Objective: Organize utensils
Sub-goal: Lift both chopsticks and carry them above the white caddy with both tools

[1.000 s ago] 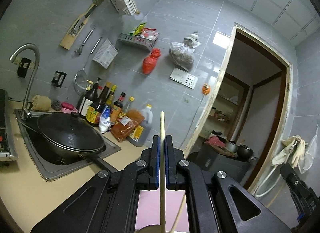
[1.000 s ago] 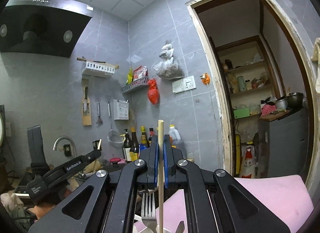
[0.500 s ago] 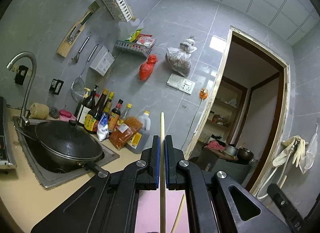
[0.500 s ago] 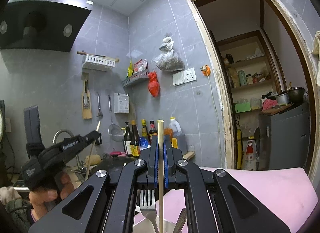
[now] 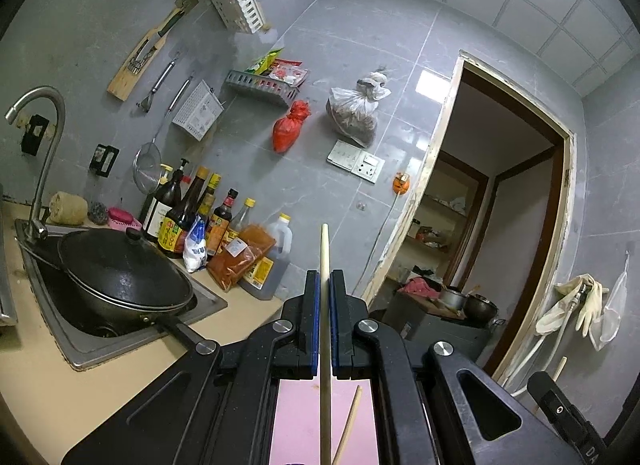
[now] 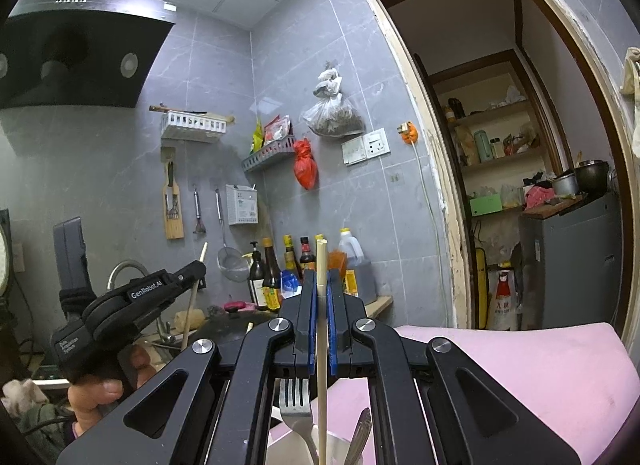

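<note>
Left gripper [image 5: 324,293] clamped on an upright chopstick [image 5: 325,305], above the pink mat [image 5: 296,421]. Right gripper [image 6: 321,293] clamped on a second chopstick [image 6: 321,305], above the fork [image 6: 295,401] standing over that mat.

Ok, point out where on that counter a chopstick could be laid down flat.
The bare beige counter in front of the steel sink is free, left of the left hand-held gripper. The black wok fills the sink; the sauce bottles crowd the wall side.
</note>
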A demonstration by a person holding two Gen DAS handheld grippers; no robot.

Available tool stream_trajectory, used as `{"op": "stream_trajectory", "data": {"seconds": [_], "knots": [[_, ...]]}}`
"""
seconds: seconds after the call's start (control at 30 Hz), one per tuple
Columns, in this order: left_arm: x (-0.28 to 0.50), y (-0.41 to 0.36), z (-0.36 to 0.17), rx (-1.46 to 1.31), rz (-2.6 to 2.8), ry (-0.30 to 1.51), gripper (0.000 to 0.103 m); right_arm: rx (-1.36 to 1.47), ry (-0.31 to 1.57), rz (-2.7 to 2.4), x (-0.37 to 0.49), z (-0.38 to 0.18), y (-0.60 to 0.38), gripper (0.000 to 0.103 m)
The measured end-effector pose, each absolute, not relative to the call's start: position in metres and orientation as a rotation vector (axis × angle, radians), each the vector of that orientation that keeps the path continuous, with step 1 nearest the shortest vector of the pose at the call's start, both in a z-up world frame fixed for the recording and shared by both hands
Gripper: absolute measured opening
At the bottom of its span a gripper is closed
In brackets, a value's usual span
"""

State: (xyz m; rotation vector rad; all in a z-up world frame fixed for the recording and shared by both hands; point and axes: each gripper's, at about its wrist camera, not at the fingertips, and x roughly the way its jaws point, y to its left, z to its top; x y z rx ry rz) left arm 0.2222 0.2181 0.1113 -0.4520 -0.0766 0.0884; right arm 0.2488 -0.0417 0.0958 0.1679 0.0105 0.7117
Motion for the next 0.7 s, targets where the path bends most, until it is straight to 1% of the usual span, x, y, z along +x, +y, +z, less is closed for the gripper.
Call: {"op": "stream_trajectory", "data": {"seconds": [0.47,0.7], "knots": [[0.213,0.209,0.111,-0.424,0.102,-0.13,0.002,0.154,0.028,0.724,0.25,0.09,-0.036,0.002],[0.209,0.199,0.104,-0.363,0.103,-0.103,0.002,0.15,0.041,0.729,0.253,0.089,-0.035,0.003]]}}
